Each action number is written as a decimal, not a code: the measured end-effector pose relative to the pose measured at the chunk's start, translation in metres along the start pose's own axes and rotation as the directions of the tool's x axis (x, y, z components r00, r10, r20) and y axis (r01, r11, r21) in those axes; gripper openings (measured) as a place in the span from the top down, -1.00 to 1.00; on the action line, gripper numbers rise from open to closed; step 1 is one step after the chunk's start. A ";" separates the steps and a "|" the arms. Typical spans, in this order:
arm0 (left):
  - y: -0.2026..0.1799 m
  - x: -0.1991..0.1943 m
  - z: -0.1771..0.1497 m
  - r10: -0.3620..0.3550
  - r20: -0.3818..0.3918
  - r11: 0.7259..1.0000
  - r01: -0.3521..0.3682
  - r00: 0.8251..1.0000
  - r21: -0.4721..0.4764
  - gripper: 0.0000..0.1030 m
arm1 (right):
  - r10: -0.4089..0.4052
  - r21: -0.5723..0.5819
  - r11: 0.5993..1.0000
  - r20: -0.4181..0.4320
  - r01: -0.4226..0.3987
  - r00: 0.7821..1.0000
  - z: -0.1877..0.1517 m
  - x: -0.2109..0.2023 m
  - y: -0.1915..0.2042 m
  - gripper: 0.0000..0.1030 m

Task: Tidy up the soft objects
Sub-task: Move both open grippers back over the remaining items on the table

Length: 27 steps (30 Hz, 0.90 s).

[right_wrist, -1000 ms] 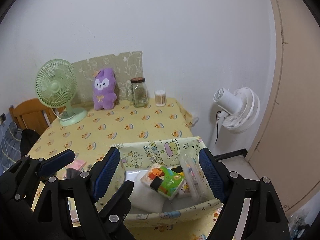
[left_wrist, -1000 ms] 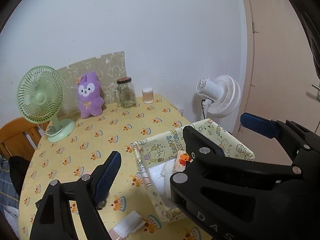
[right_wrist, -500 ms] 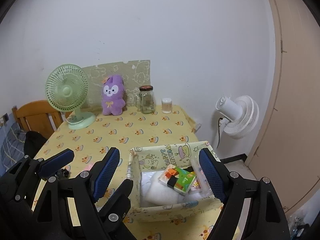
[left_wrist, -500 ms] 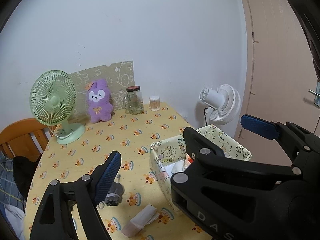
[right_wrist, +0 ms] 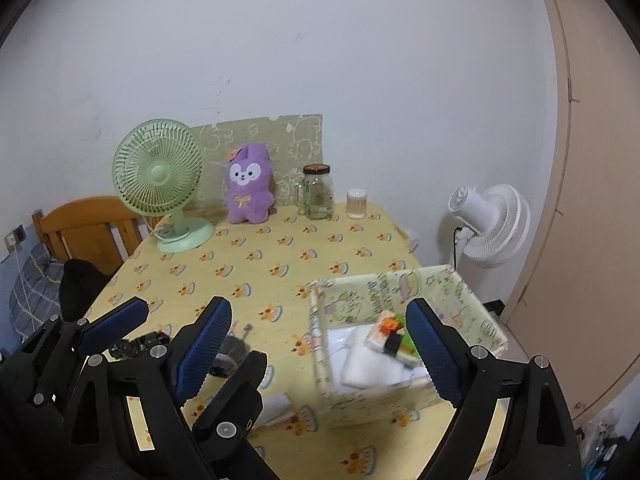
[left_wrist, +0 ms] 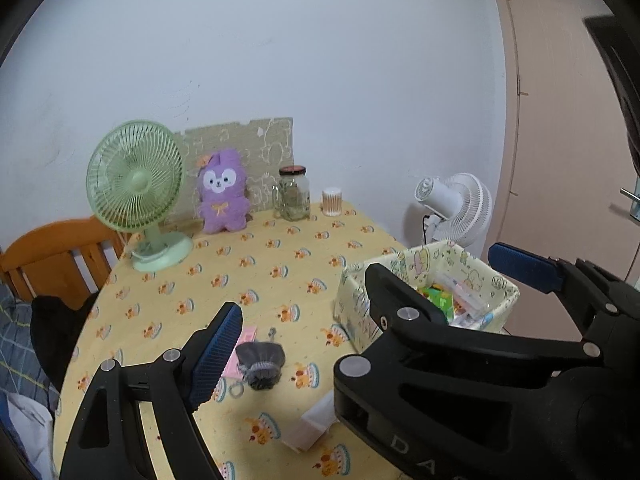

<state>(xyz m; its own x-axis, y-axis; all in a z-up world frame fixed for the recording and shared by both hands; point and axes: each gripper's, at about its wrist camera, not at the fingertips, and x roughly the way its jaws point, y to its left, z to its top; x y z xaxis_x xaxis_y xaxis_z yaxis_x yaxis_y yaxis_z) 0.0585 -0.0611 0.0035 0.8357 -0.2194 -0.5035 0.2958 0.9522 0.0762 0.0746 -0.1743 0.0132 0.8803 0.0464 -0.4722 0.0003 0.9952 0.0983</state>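
Above the counter point(right_wrist: 280, 248) | left gripper point(left_wrist: 360, 292) jaws wide, empty | right gripper point(right_wrist: 320, 344) jaws just widened, empty | next: grey scrunchie point(left_wrist: 260, 364), pinch centrally, drop into fabric box point(right_wrist: 400, 396).

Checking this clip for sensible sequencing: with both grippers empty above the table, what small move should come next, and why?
Probably lower the open left gripper toward the grey scrunchie on the tablecloth. It lies loose outside the patterned box, which already holds soft things, and neither it nor the right gripper holds anything.
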 end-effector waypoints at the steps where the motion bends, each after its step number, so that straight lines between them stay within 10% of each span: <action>1: 0.002 0.000 -0.003 -0.003 -0.001 1.000 0.003 1.000 0.000 -0.67 | -0.007 0.009 1.000 0.000 0.007 1.000 -0.003 0.000 0.003 -0.76; 27: 0.044 0.012 -0.076 0.085 -0.101 0.996 -0.088 0.991 -0.027 -0.67 | 0.037 0.034 0.999 -0.103 -0.034 0.994 -0.073 0.034 0.052 -0.77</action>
<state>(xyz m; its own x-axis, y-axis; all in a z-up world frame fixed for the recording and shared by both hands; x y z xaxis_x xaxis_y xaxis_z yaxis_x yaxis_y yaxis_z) 0.0462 -0.0060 -0.0650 0.8070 -0.1149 -0.5793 0.2081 0.9733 0.0969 0.0699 -0.1149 -0.0612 0.8261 0.0922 -0.5559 -0.0136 0.9895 0.1439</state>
